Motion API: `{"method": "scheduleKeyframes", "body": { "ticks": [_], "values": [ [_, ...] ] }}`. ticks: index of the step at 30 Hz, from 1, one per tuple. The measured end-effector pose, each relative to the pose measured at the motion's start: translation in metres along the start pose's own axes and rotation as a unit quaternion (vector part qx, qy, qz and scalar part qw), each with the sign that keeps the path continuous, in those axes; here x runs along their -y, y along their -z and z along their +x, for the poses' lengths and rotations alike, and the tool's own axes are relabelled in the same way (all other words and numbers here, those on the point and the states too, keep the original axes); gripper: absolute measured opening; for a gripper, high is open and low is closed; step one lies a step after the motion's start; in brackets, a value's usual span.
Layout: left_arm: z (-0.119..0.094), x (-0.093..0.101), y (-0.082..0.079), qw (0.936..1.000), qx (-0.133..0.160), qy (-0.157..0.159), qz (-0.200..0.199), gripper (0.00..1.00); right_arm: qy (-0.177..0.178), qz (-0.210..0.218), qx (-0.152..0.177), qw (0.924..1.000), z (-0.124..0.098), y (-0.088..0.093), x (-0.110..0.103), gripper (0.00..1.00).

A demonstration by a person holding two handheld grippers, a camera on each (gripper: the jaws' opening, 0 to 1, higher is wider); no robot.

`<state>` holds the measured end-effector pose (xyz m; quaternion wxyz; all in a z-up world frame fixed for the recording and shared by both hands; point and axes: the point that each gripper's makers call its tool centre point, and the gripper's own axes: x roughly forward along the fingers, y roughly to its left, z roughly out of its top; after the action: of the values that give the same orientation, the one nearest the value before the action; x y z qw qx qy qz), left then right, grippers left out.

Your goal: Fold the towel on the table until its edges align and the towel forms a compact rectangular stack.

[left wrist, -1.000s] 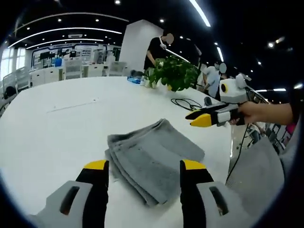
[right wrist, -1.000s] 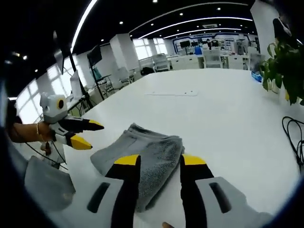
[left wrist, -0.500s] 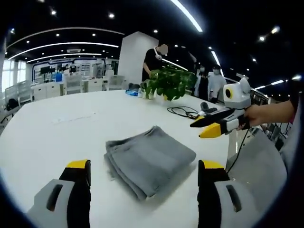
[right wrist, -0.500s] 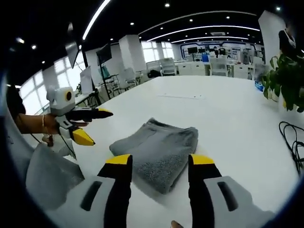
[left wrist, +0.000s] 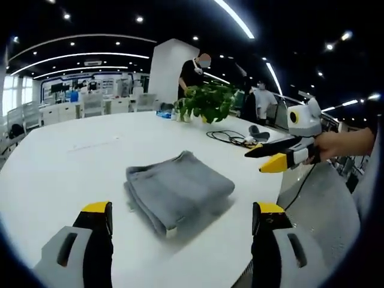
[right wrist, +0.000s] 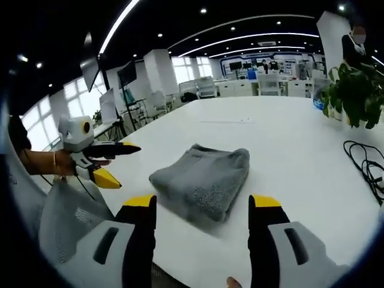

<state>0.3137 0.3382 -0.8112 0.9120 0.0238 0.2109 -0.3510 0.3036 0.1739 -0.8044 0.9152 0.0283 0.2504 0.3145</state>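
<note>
Folded grey towel [left wrist: 177,189] lay on the white counter [left wrist: 72,162], both claws released and clear of it.

The towel [right wrist: 204,180] sat as a compact layered stack near the counter's near edge. The left claw [left wrist: 180,231] was spread wide, holding nothing; the right claw [right wrist: 201,219] likewise gaped empty. In the left gripper view the right claw [left wrist: 270,157] hovered off the counter's edge. A potted plant [left wrist: 207,102] and a black cable [left wrist: 231,137] sat toward the far edge.
</note>
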Motion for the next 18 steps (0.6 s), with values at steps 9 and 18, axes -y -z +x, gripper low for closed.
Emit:
{"method": "scheduleKeyframes", "body": {
  "ticks": [9,18],
  "values": [
    [0.001,0.001,0.005,0.9999,-0.009,0.002,0.006,0.99,0.031,0.006,0.005,0.9995,-0.013,0.007,0.0,0.64],
    [0.0,-0.003,-0.003,0.9999,0.0,0.003,0.013,0.99,0.038,0.014,0.011,0.9991,-0.012,0.005,-0.002,0.64]
  ]
}}
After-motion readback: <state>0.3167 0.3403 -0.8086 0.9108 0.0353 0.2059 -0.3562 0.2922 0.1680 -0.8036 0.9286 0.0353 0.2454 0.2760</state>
